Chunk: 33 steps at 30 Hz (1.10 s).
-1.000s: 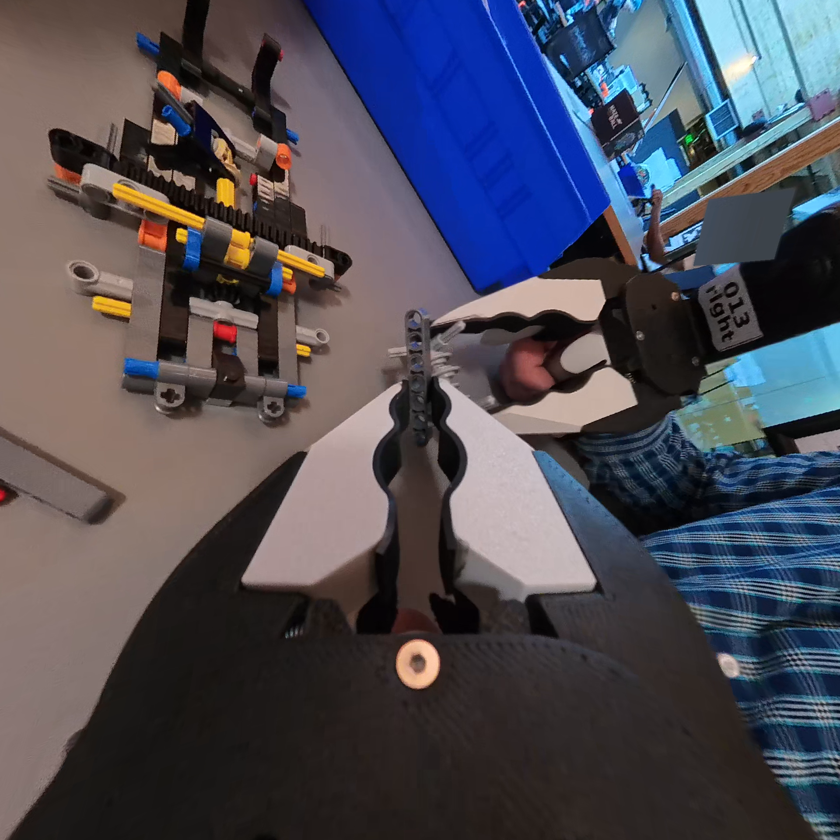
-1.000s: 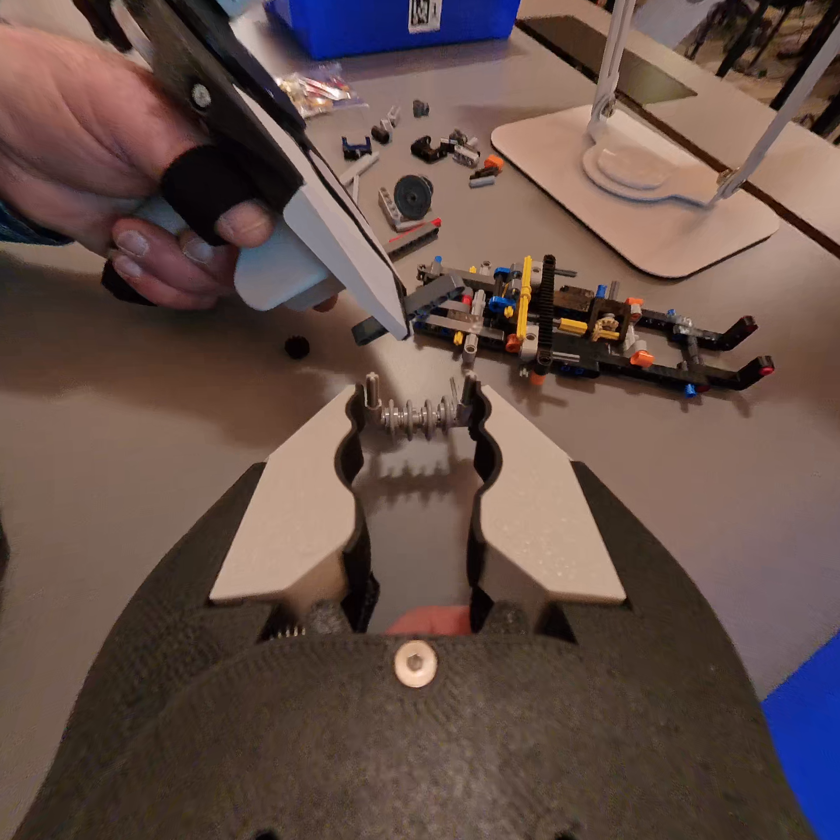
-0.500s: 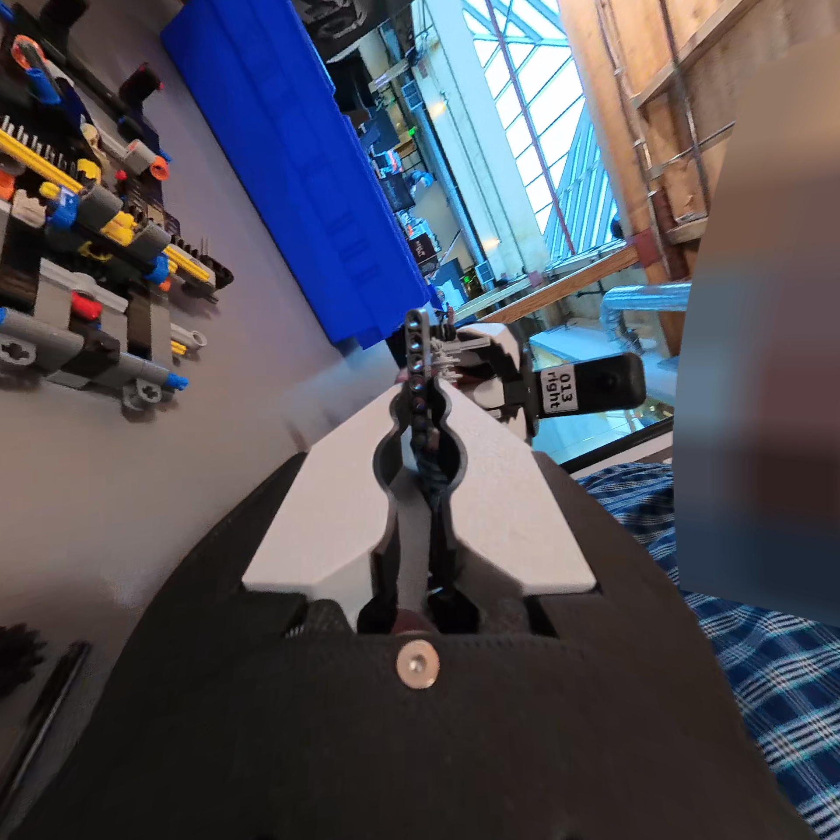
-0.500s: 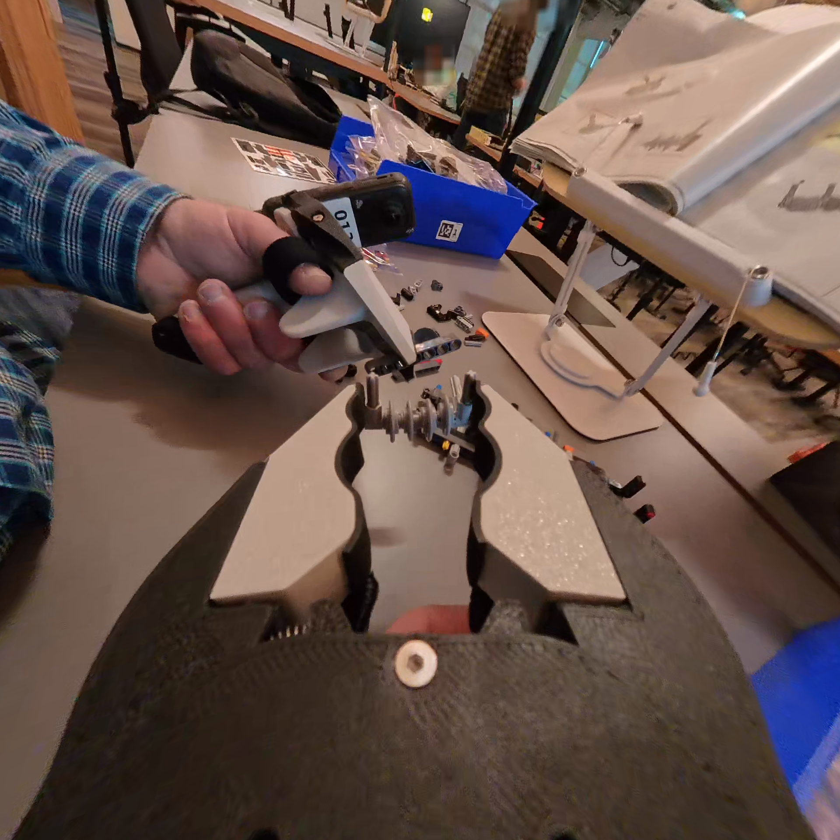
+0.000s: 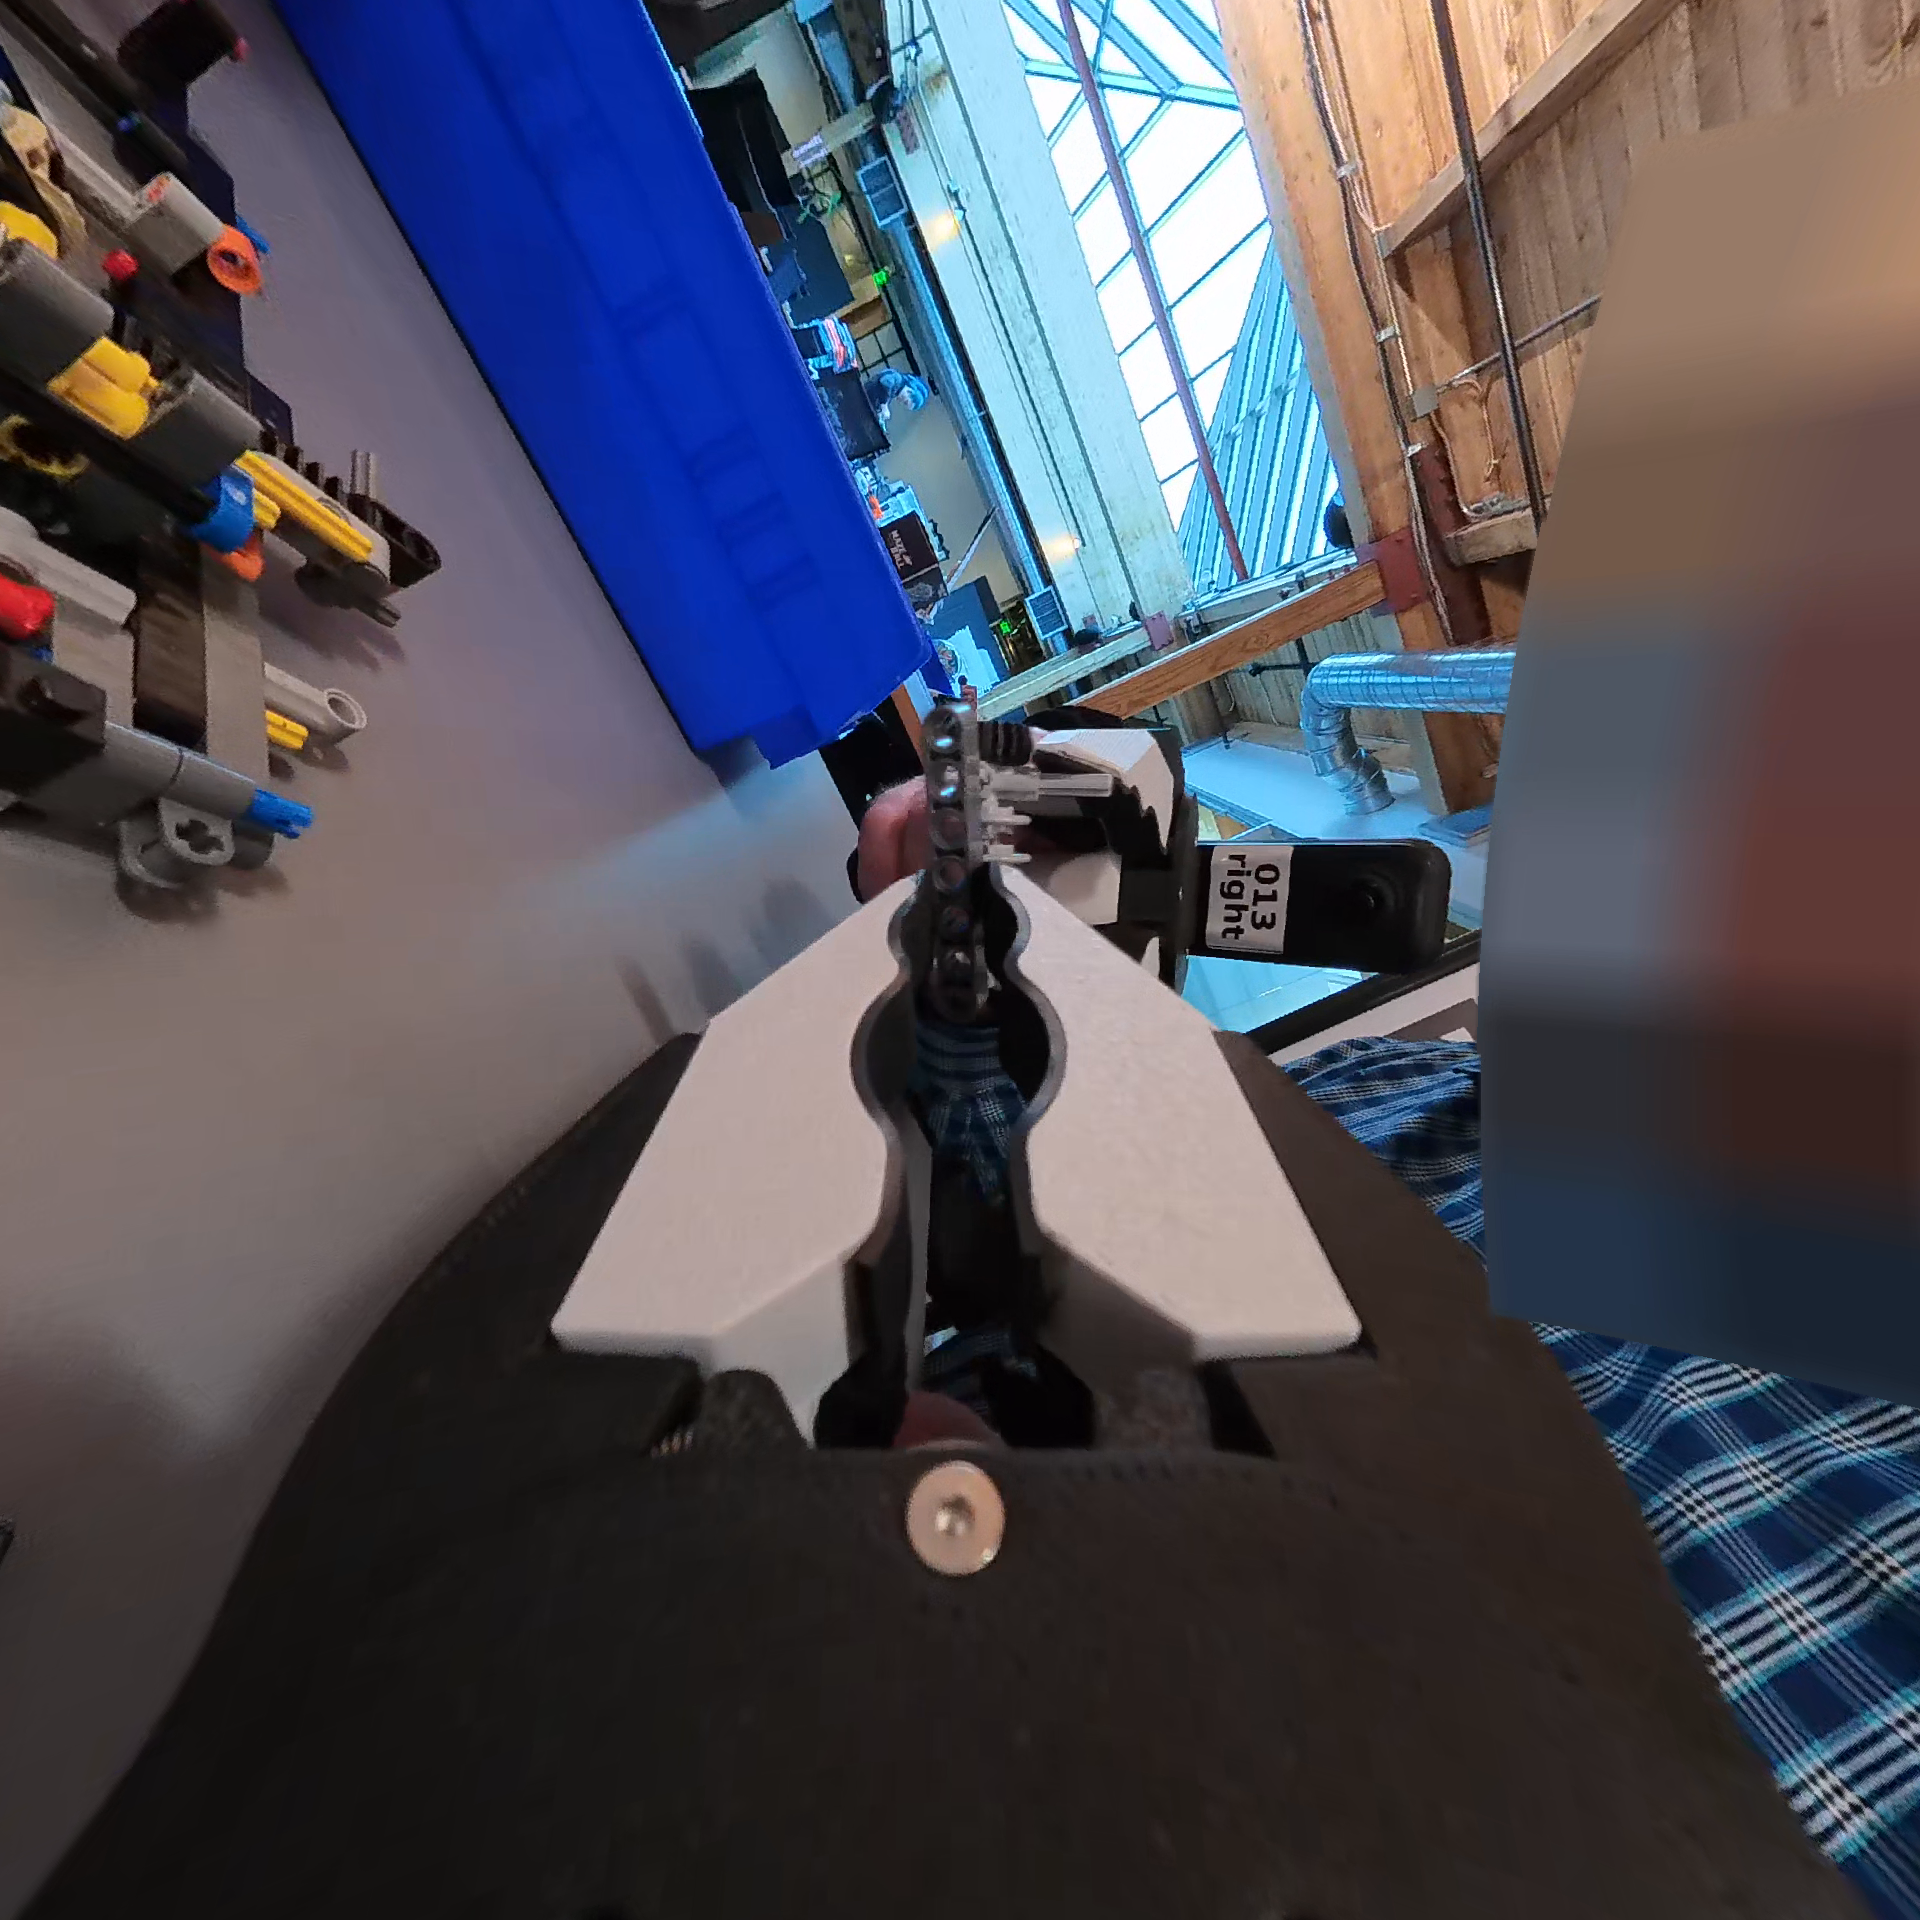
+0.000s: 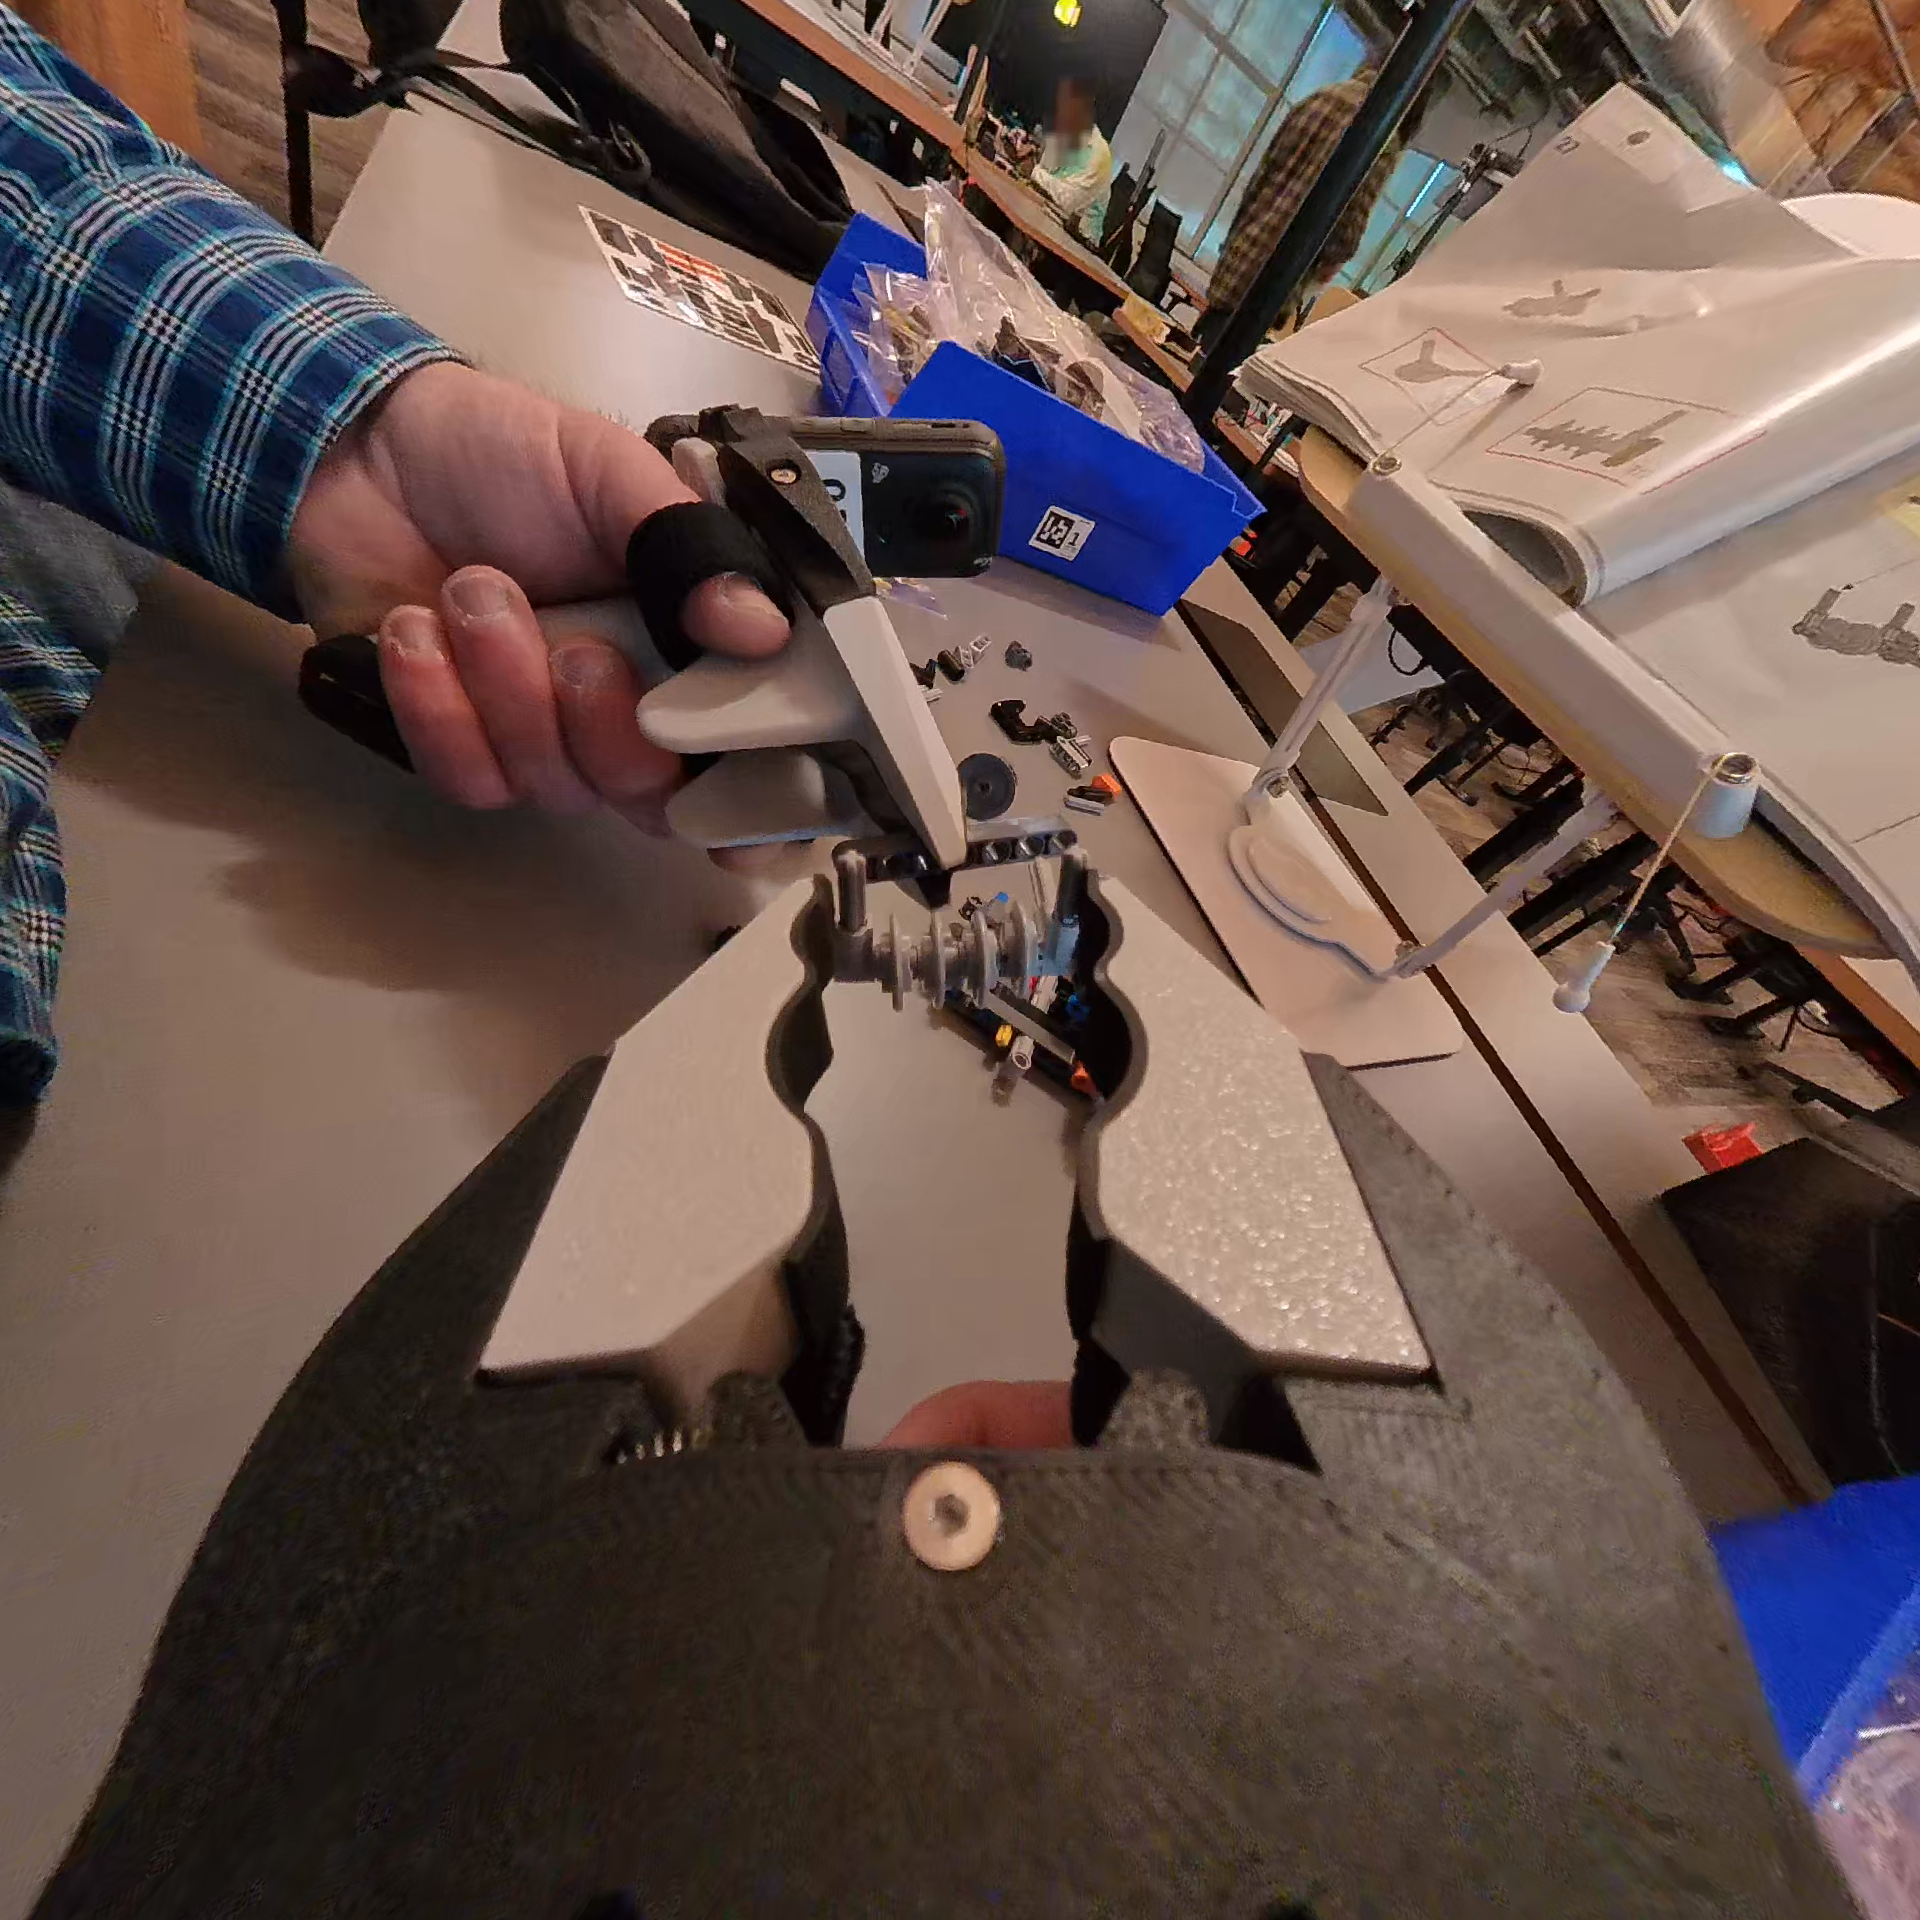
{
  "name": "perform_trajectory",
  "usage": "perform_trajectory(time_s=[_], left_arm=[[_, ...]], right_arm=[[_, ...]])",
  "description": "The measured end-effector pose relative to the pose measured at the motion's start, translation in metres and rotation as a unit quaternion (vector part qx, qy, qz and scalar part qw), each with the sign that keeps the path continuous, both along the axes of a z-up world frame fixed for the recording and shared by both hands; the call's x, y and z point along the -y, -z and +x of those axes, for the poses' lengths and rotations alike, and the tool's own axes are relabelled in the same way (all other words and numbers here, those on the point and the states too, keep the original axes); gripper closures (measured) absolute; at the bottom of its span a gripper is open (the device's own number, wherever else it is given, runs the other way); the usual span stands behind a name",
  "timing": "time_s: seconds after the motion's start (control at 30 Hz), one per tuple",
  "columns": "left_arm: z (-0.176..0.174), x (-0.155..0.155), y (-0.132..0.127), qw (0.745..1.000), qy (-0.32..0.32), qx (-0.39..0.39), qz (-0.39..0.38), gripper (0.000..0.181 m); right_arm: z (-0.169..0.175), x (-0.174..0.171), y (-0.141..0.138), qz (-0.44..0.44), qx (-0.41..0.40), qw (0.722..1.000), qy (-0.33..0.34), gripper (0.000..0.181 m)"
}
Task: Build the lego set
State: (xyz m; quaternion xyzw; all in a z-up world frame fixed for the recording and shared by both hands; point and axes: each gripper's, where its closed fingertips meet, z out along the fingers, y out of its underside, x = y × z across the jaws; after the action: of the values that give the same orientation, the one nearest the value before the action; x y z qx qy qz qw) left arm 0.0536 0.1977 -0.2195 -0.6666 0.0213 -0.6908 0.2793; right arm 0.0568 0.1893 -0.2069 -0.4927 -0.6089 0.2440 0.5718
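Note:
My left gripper (image 5: 953, 914) is shut on a dark grey holed lego beam (image 5: 948, 821) that stands upright past its tips. My right gripper (image 6: 961, 935) is shut on a grey axle assembly with discs and two upright pins (image 6: 940, 951). In the right wrist view the left gripper (image 6: 935, 847) holds the beam (image 6: 997, 850) level just above the pins, touching or nearly so. In the left wrist view the right gripper (image 5: 1091, 790) brings the axle assembly (image 5: 1003, 805) against the beam's top. The partly built chassis (image 5: 135, 499) lies on the grey table at the left.
A blue bin (image 5: 623, 343) stands behind the chassis. In the right wrist view, loose lego parts (image 6: 1029, 717), a blue bin of bagged parts (image 6: 1039, 468), a white stand base (image 6: 1278, 883) holding an instruction booklet (image 6: 1621, 384) and a sticker sheet (image 6: 696, 291) sit on the table (image 6: 260, 1039).
Both grippers have lifted off the table and tilted up. The beam and the axle assembly have come together, from a gap apart to meeting at the pins.

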Motion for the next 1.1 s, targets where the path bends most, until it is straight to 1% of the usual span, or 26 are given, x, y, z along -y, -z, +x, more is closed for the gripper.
perform_trajectory(time_s=[0.4, 0.6, 0.8, 1.1], left_arm=[[0.004, 0.002, 0.004, 1.0, 0.007, -0.018, 0.005, 0.176], [0.007, 0.003, 0.005, 1.0, 0.011, -0.025, 0.011, 0.176], [0.013, 0.007, 0.005, 0.999, 0.028, -0.036, 0.023, 0.176], [0.019, 0.007, 0.003, 0.998, 0.037, -0.045, 0.029, 0.176]], right_arm=[[-0.001, 0.003, 0.002, 0.005, 0.013, 1.0, -0.011, 0.137], [-0.001, 0.003, 0.002, -0.001, 0.008, 1.0, -0.015, 0.137], [-0.003, 0.005, 0.003, -0.001, 0.009, 1.0, -0.023, 0.137], [0.0, 0.005, 0.001, 0.003, 0.0, 1.0, -0.017, 0.137]])
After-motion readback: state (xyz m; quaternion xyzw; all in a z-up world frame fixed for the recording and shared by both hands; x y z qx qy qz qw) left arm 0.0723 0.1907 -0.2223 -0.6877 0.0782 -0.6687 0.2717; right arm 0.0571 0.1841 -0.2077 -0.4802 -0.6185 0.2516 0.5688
